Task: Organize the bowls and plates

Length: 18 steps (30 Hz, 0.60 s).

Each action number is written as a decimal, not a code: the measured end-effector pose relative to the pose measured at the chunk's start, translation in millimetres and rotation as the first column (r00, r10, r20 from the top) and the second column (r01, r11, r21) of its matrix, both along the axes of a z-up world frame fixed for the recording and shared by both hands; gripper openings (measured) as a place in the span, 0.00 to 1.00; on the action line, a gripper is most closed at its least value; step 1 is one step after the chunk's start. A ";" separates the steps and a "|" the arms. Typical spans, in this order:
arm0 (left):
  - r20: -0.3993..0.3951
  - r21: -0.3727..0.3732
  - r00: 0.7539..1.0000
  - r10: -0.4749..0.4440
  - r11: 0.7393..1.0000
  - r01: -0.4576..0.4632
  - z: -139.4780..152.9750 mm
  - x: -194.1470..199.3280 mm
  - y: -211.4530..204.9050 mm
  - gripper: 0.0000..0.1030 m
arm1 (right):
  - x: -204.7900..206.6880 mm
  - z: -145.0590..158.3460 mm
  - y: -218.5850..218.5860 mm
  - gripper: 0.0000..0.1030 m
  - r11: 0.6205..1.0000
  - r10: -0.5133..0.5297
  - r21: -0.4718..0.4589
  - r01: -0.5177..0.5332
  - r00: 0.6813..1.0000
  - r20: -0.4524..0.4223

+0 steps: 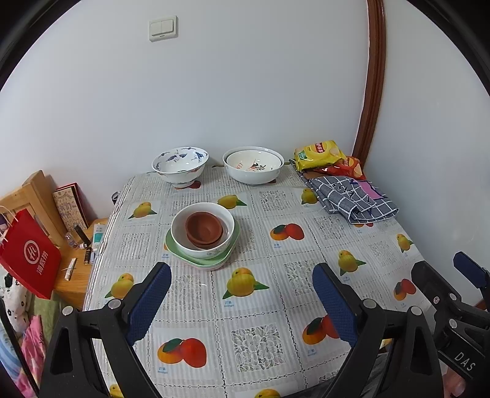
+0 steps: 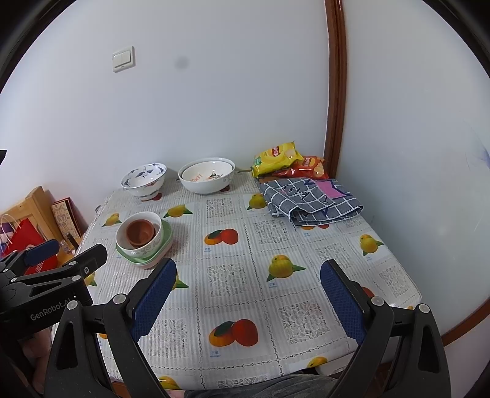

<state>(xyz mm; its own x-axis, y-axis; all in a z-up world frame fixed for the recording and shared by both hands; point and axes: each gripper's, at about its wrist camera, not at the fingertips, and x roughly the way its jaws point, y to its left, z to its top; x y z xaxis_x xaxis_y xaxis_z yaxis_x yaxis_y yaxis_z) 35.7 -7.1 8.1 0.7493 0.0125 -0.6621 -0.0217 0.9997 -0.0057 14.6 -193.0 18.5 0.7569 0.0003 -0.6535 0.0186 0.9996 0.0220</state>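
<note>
A desk [image 1: 275,306] draped in a fruit-printed cloth [image 2: 245,275] fills the corner of a room with pale, evenly lit walls [image 1: 245,91], where a double light switch [image 1: 163,28] is mounted high up and a dark brown wooden trim [image 1: 372,91] runs up the corner. To the left, a low wooden side table [image 1: 73,284] holds small bottles and tubes, with a red paper bag [image 1: 29,260] and a wooden frame [image 1: 33,189] beside it.
</note>
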 end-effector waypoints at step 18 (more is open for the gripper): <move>0.017 0.020 1.000 0.000 1.000 -0.001 4.9 3.9 -2.3 0.91 | 7.5 -2.1 3.5 0.91 1.000 0.008 0.002 -0.008 1.000 0.002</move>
<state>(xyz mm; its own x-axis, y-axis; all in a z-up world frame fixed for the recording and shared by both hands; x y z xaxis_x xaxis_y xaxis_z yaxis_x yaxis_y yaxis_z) 39.6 -9.3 12.9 0.7601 0.0261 -0.6492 -0.0222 0.9997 0.0141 22.1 -189.5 16.4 0.7584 0.0076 -0.6517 0.0103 0.9997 0.0237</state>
